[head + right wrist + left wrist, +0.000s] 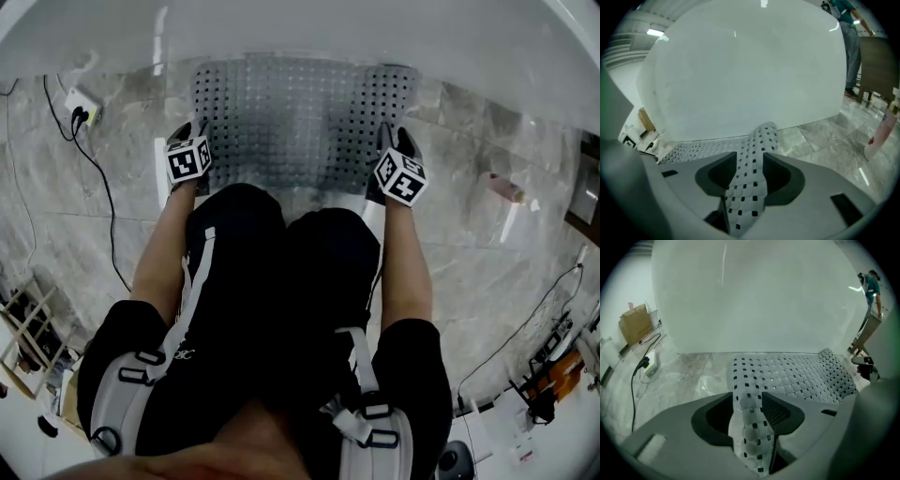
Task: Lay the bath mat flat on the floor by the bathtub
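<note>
- The grey marble-tiled floor (75,216) carries everything I see below me.
- The perforated grey bath mat (300,112) lies spread on it against the white bathtub (300,28), with its two near corners raised.
- To my left lie a white power strip (82,105) and its black cable (103,197).
- To my right lies a pink bottle (506,189).

The near edge of the grey perforated rubber bath mat (300,122) hides behind the person's black-clad knees (281,253); the glossy white bathtub (328,28) runs off the head view's top.
</note>
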Demonstrator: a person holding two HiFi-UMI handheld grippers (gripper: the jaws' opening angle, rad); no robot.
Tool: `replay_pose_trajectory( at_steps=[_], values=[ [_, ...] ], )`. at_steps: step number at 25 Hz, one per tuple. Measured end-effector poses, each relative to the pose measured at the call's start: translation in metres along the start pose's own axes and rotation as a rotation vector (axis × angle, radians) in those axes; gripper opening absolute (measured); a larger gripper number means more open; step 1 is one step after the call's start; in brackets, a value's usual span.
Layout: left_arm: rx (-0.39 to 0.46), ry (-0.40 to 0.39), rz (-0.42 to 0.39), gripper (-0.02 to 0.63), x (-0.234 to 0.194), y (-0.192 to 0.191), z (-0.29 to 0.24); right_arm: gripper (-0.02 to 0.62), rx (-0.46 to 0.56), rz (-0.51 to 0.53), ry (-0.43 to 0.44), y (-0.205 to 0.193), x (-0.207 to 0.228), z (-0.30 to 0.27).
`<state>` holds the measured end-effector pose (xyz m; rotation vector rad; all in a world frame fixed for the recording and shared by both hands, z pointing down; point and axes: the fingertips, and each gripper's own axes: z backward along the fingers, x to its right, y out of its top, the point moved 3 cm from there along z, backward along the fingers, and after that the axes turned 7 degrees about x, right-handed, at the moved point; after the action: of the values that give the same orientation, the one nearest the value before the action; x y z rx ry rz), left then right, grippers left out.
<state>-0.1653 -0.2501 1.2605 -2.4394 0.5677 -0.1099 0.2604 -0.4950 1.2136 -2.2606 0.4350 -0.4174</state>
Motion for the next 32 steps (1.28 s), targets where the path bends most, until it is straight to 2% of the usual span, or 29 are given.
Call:
replay_pose_trajectory(
  at_steps=[1, 2, 3, 4, 9, 12, 19, 25, 29, 32],
  values=[
    [0.023, 0.002, -0.014, 0.184, -0.004, 0.006, 0.005, 0.162, 0.019, 0.012, 0.021, 0.007, -0.008, 0.002],
    [0.048, 0.005, -0.028, 0.141, -0.007, 0.014, 0.011, 0.081, 0.036, 0.025, 0.031, 0.013, -0.015, 0.005],
    [0.077, 0.005, -0.045, 0.013, -0.009, 0.022, 0.018, 0.028, 0.05, 0.039, 0.035, 0.017, -0.022, 0.007],
    [0.105, -0.001, -0.063, 0.003, -0.008, 0.032, 0.025, 0.008, 0.059, 0.052, 0.039, 0.022, -0.028, 0.009],
    [0.189, -0.084, -0.12, 0.003, 0.036, 0.088, 0.054, 0.006, 0.066, 0.073, 0.071, 0.052, -0.03, 0.027],
    [0.214, -0.133, -0.11, 0.003, 0.063, 0.141, 0.102, 0.006, 0.078, 0.067, 0.081, 0.102, -0.043, 0.064],
    [0.31, -0.227, -0.144, 0.003, 0.101, 0.311, 0.322, 0.006, 0.187, 0.058, 0.136, 0.306, -0.138, 0.232],
    [0.446, -0.283, -0.172, 0.003, 0.127, 0.456, 0.531, 0.006, 0.327, 0.04, 0.155, 0.491, -0.209, 0.397],
    [0.586, -0.3, -0.18, 0.003, 0.136, 0.547, 0.65, 0.006, 0.486, 0.05, 0.144, 0.61, -0.244, 0.494],
    [0.701, -0.302, -0.194, 0.003, 0.145, 0.592, 0.723, 0.006, 0.613, 0.035, 0.131, 0.674, -0.256, 0.555]
  ],
)
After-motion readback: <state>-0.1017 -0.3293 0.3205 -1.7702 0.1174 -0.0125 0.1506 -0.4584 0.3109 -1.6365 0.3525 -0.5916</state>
